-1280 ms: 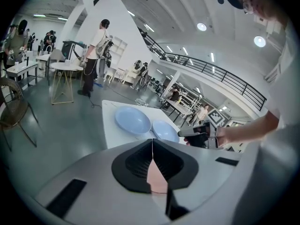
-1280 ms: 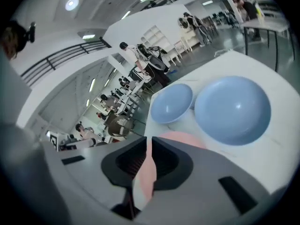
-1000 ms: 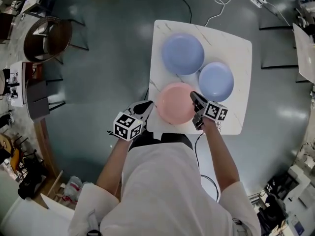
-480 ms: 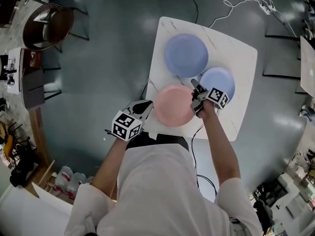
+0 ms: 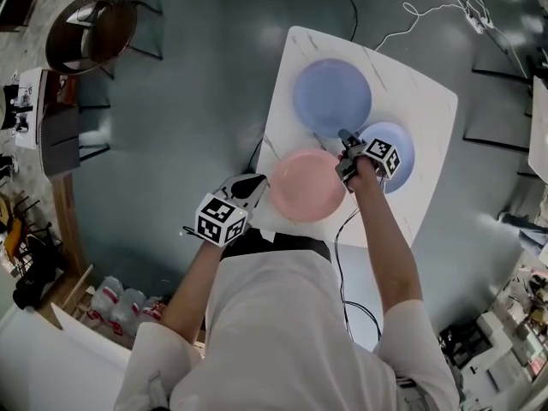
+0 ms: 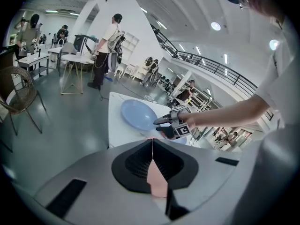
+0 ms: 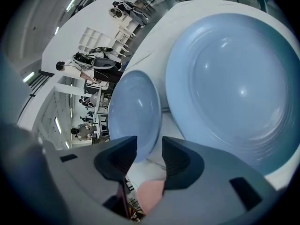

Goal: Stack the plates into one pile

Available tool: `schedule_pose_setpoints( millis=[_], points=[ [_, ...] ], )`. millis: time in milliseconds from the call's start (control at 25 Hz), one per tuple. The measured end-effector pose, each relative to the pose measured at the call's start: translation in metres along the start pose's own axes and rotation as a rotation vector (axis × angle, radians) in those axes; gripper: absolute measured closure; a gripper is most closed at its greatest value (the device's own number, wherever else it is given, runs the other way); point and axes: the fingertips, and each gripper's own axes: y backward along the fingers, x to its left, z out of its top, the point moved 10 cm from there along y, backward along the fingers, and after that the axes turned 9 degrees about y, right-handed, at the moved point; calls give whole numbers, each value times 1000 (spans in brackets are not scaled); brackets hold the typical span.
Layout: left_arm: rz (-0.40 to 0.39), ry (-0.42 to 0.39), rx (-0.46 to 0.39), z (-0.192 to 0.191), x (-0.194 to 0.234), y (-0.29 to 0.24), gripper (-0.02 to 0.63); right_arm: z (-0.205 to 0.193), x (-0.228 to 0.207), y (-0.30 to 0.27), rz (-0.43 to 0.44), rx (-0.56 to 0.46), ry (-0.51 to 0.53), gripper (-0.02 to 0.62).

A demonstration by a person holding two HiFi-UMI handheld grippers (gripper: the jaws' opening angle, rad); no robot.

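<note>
Three plates lie apart on a white table (image 5: 419, 92): a large blue plate (image 5: 332, 97), a small blue plate (image 5: 402, 174) and a pink plate (image 5: 304, 185). My right gripper (image 5: 344, 135) reaches over the small blue plate toward the large one's near rim. Its jaws have just been opening and stand open. In the right gripper view the large blue plate (image 7: 133, 111) has its rim between them, unpressed, with the small blue plate (image 7: 234, 88) close beside. My left gripper (image 5: 255, 183) hangs shut and empty by the pink plate's left edge.
The table's near-left edge lies under my left gripper. Cables (image 5: 402, 20) run over the grey floor beyond the table. A round wicker chair (image 5: 90, 32) stands at the far left. In the left gripper view people (image 6: 110, 46) stand by tables in the background.
My right gripper moved from the pink plate's right edge up to the gap between the two blue plates, rolled, and opened its jaws. The left gripper stayed put.
</note>
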Motion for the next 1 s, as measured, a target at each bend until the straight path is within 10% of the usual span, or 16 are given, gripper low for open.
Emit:
schedule_pose_setpoints(
  millis=[1000],
  points=[
    [42, 4, -28, -24, 1, 17, 592, 3, -9, -9, 118, -109, -146, 548]
  ],
)
